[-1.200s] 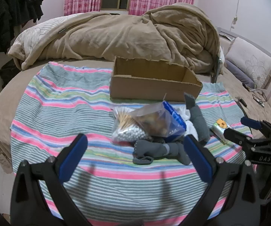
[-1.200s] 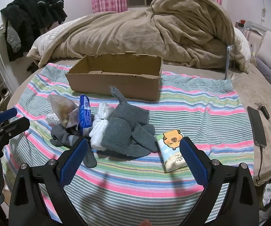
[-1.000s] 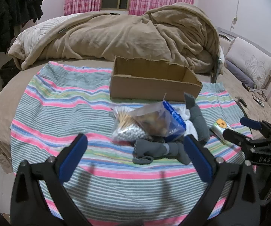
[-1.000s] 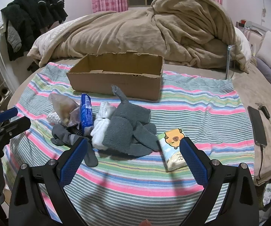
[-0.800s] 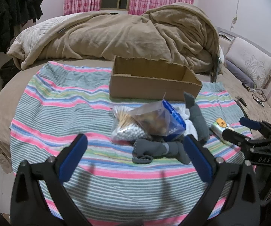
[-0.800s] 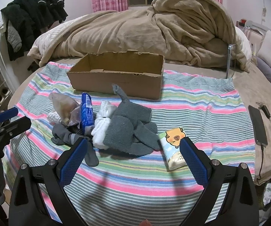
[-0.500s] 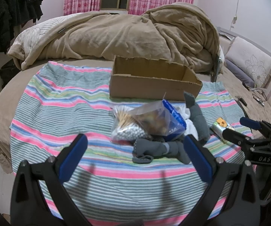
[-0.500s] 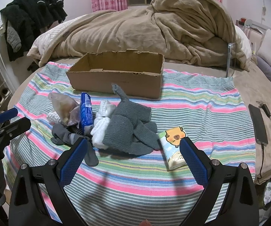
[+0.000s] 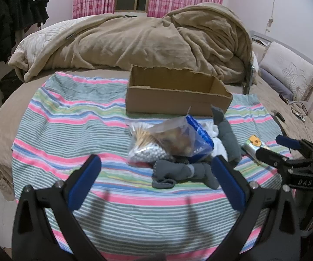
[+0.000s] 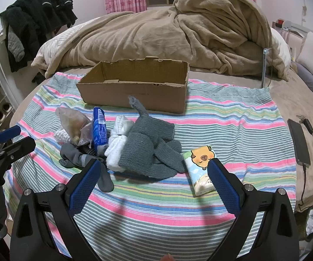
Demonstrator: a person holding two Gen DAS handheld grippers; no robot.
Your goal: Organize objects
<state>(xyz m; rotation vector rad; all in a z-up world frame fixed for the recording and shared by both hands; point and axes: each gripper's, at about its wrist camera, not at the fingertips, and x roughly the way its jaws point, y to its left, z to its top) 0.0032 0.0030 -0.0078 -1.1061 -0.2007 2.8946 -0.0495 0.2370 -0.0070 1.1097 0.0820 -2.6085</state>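
Note:
An open cardboard box [image 9: 173, 96] [image 10: 134, 89] sits on a striped towel [image 9: 69, 130] [image 10: 221, 130] on the bed. In front of it lies a pile: a clear bag of cotton swabs and snacks [image 9: 156, 141] [image 10: 73, 126], a blue packet [image 10: 98, 128], white socks [image 10: 119, 148], grey knit gloves [image 10: 149, 150] and grey socks [image 9: 178, 171]. A tissue pack with a cartoon animal [image 10: 201, 169] [image 9: 253, 144] lies right of the pile. My left gripper [image 9: 156, 180] is open and empty, just short of the pile. My right gripper [image 10: 154, 184] is open and empty, near the gloves and the tissue pack.
A crumpled beige duvet [image 9: 134, 41] fills the bed behind the box. A black phone on a cable [image 10: 298, 144] lies right of the towel. Dark clothes [image 10: 32, 28] hang at the left. Pillows [image 9: 287, 76] lie at the far right.
My right gripper has drifted slightly, so the pile sits a touch nearer. My left gripper has held still. Nothing was taken hold of.

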